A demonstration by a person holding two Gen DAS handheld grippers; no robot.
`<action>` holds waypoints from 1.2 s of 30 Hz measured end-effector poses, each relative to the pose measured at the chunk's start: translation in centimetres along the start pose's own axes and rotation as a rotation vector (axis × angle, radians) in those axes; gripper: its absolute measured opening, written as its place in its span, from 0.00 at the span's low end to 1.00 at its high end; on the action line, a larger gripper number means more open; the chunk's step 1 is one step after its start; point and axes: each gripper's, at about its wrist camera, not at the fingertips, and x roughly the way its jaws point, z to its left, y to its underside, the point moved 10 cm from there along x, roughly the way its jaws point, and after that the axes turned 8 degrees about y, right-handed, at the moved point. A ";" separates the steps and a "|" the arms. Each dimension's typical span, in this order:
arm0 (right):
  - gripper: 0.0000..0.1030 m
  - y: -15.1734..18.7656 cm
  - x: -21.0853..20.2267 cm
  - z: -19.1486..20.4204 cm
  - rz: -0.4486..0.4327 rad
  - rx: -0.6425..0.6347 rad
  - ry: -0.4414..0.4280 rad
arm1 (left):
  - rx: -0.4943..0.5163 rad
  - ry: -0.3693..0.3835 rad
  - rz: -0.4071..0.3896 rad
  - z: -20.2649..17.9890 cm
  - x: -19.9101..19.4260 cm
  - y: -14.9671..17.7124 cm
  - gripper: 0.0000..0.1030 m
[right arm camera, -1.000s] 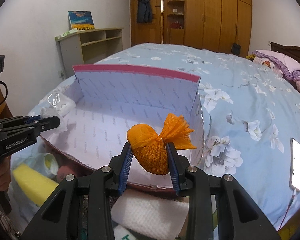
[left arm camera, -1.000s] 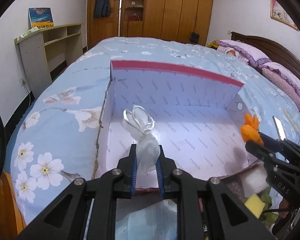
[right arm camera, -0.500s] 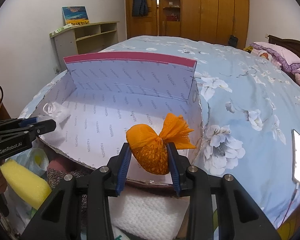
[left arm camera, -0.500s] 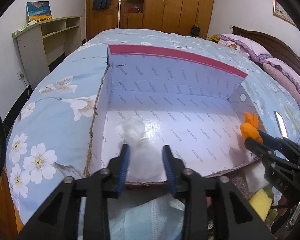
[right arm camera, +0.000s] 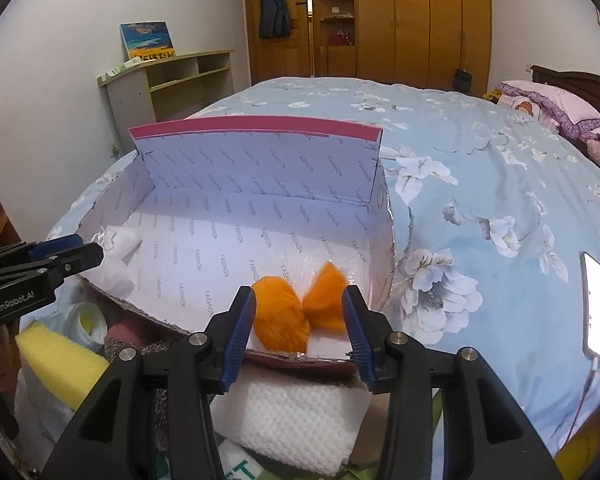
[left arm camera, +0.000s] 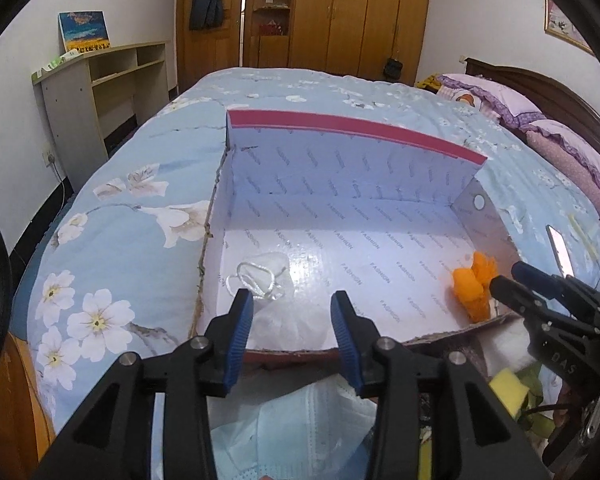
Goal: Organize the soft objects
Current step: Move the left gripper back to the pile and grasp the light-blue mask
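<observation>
A shallow cardboard box (left arm camera: 352,124) with a red rim and white lining lies on the bed; it also shows in the right wrist view (right arm camera: 256,128). A white mask (left arm camera: 272,304) lies in its near left corner, in front of my open, empty left gripper (left arm camera: 292,332). An orange mesh pouf (right arm camera: 296,312) lies in the box's near right corner, between the spread fingers of my open right gripper (right arm camera: 300,332). The pouf (left arm camera: 474,288) and the right gripper (left arm camera: 516,284) also show in the left wrist view. The left gripper (right arm camera: 64,254) and mask (right arm camera: 116,256) show in the right wrist view.
Below the grippers lie a blue surgical mask (left arm camera: 296,424), a white waffle cloth (right arm camera: 292,420), a yellow sponge (right arm camera: 56,360) and other soft items. A lit phone (right arm camera: 596,304) lies on the floral bedspread at right. A shelf unit (left arm camera: 100,92) stands by the left wall.
Both grippers opened. The white mask dropped from the left gripper into the box's left corner, and the orange pouf dropped from the right gripper into the right corner.
</observation>
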 end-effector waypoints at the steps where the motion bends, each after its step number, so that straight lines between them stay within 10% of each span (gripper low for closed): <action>1: 0.45 0.0 -0.2 0.0 -0.003 -0.002 0.000 | 0.002 0.000 -0.002 -0.1 -0.2 0.0 0.41; 36: 0.45 3.8 -7.7 1.6 -0.062 -0.039 -0.053 | 0.099 0.062 0.085 -1.9 -3.9 7.0 0.56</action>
